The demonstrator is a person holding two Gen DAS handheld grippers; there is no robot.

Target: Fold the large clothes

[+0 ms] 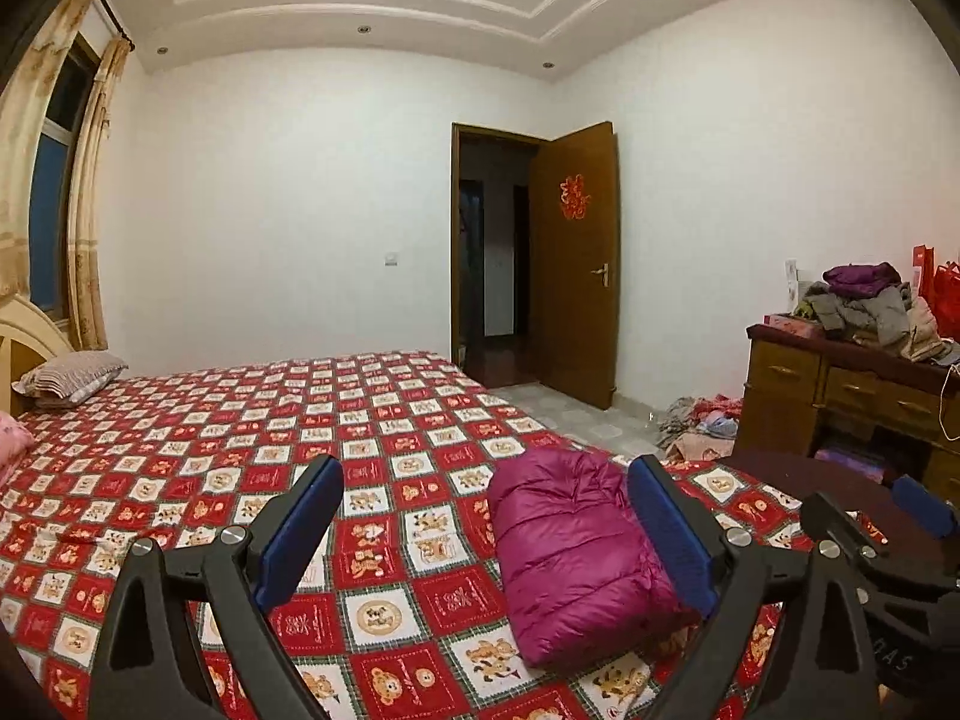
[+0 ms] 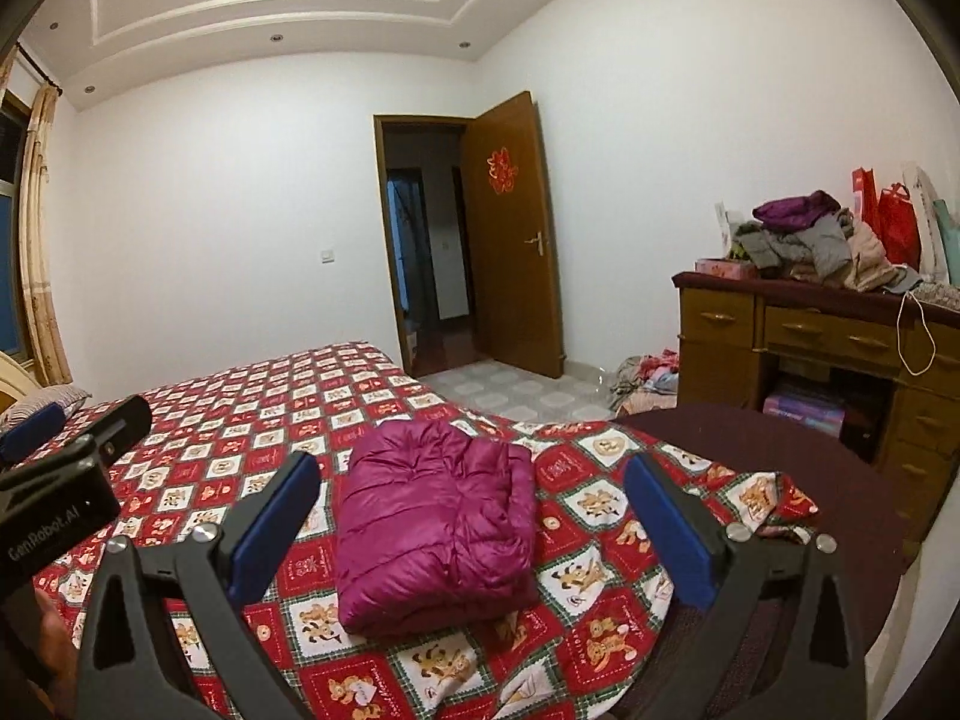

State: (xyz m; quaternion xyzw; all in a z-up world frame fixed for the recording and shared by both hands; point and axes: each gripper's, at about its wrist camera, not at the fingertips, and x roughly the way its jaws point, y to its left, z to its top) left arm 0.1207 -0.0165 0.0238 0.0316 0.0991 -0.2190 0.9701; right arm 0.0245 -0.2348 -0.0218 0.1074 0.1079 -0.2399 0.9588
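Note:
A magenta puffer jacket (image 1: 576, 558) lies folded into a compact bundle on the red patterned bedspread (image 1: 252, 456), near the bed's foot corner. My left gripper (image 1: 486, 534) hangs above the bed, open, with nothing between its blue pads; the jacket shows ahead by its right finger. In the right wrist view the same jacket (image 2: 438, 522) lies straight ahead, and my right gripper (image 2: 471, 534) stands wide open above and short of it, holding nothing. Part of the left gripper's body (image 2: 66, 480) shows at the left edge there.
A wooden dresser (image 2: 804, 330) piled with clothes (image 2: 816, 240) stands at the right. More clothes (image 2: 648, 378) lie on the tiled floor beside it. An open door (image 2: 510, 234) is in the far wall. A pillow (image 1: 72, 378) lies at the headboard.

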